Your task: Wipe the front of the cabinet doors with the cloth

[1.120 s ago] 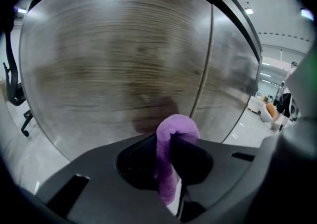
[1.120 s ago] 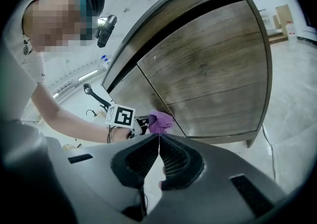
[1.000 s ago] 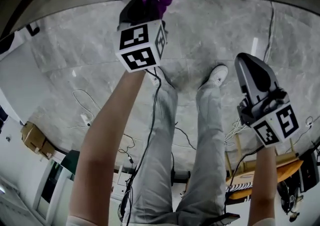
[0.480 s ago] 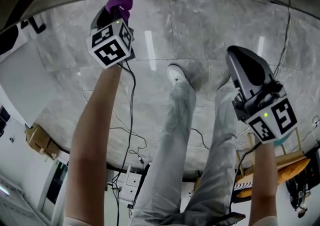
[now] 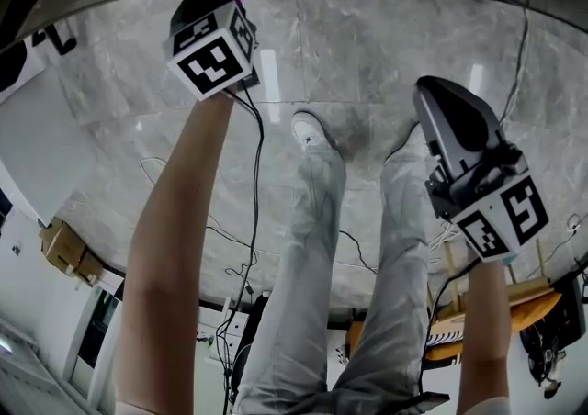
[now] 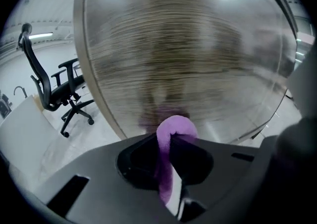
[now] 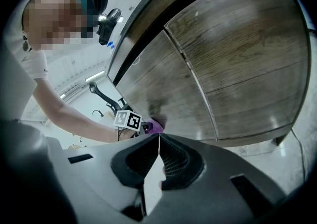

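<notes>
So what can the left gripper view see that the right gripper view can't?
Only the left gripper view shows the left gripper pinching the purple fabric cloth between its jaws. Only the right gripper view shows the seam between two doors, the person's arm and the empty, shut right gripper. Both show the cloth and the brown wooden cabinet door.

This looks like an office or lab workroom. Black swivel office chairs (image 6: 68,98) stand under a ceiling strip light (image 6: 42,35). A cardboard box (image 5: 62,252) sits on grey stone-look floor tiles (image 5: 367,46).
</notes>
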